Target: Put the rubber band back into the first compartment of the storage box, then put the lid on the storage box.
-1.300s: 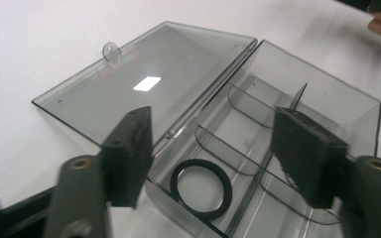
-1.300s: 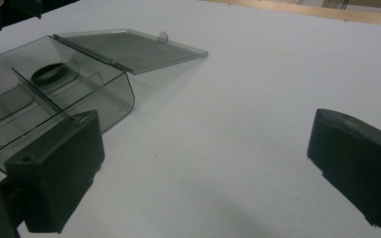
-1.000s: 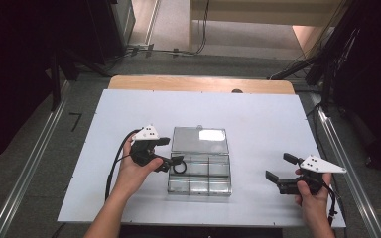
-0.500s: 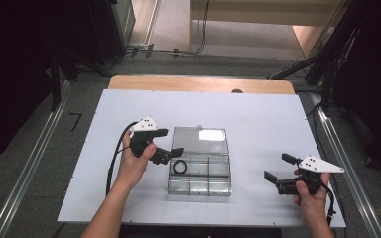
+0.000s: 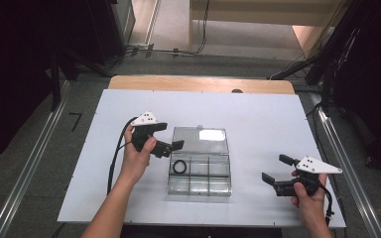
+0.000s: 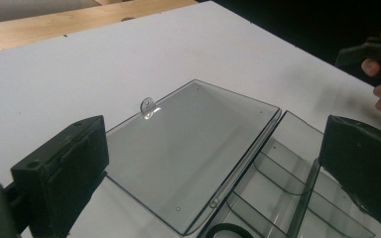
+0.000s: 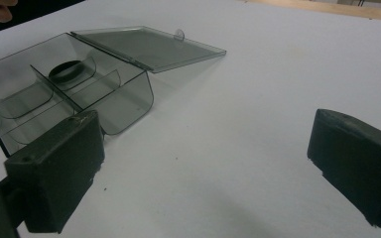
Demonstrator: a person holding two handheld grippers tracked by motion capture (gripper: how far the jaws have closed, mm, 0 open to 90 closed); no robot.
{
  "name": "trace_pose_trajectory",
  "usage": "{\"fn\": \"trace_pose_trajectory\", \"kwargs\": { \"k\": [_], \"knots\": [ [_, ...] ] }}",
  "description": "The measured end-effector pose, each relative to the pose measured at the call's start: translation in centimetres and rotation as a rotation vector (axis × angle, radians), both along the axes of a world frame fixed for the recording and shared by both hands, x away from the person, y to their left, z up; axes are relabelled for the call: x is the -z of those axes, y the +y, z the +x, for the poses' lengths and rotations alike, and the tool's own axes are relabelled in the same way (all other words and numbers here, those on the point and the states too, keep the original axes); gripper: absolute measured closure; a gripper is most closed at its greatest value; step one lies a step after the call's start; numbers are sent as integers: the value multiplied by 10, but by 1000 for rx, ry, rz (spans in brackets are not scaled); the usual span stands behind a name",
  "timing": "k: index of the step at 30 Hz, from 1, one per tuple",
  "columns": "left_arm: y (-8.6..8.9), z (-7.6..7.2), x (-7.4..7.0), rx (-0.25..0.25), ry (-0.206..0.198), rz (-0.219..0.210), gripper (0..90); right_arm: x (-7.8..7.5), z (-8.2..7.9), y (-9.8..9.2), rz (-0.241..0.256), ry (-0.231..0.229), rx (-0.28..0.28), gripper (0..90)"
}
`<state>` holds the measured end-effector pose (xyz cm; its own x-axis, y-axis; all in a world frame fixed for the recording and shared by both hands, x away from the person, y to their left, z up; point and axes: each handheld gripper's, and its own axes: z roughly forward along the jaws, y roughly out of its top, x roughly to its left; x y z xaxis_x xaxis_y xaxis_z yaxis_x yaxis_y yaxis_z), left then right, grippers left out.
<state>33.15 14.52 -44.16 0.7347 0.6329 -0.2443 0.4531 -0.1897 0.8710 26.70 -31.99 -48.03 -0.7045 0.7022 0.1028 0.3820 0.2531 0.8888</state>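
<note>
- A clear plastic compartment box [image 5: 199, 171] sits open near the middle of the white table [image 5: 258, 114], its lid [image 5: 200, 139] folded flat on the far side.
- A black ring [image 5: 179, 167] lies in the box's far-left compartment; the other compartments look empty.
- The left gripper [image 5: 170, 147] hovers just beside the box's far-left corner, jaws apart and holding nothing.
- The right gripper [image 5: 274, 170] waits well apart to the right, near the table's near edge, jaws spread wide and empty.
- The box appears light, stiff and slick, likely to slide on the smooth table if nudged.
- The thin lid, smoky and see-through, looks brittle at its hinge; its small tab [image 6: 147, 105] on the far edge seems the surest place to take hold.
</note>
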Motion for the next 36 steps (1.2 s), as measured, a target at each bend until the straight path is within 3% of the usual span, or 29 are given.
{"fn": "trace_pose_trajectory", "kwargs": {
  "k": [7, 22, 36],
  "knots": [
    [2, 7, 6, -2, 16, -24, 0, -1, -1, 5, 12, 11, -26, 0],
    [5, 17, 21, -16, 96, -88, 0, -7, -5, 16, 22, 7, -69, 0],
    [5, 23, 39, -28, 170, -113, 0, -17, -5, 31, 49, 3, -94, 0]
  ]
}}
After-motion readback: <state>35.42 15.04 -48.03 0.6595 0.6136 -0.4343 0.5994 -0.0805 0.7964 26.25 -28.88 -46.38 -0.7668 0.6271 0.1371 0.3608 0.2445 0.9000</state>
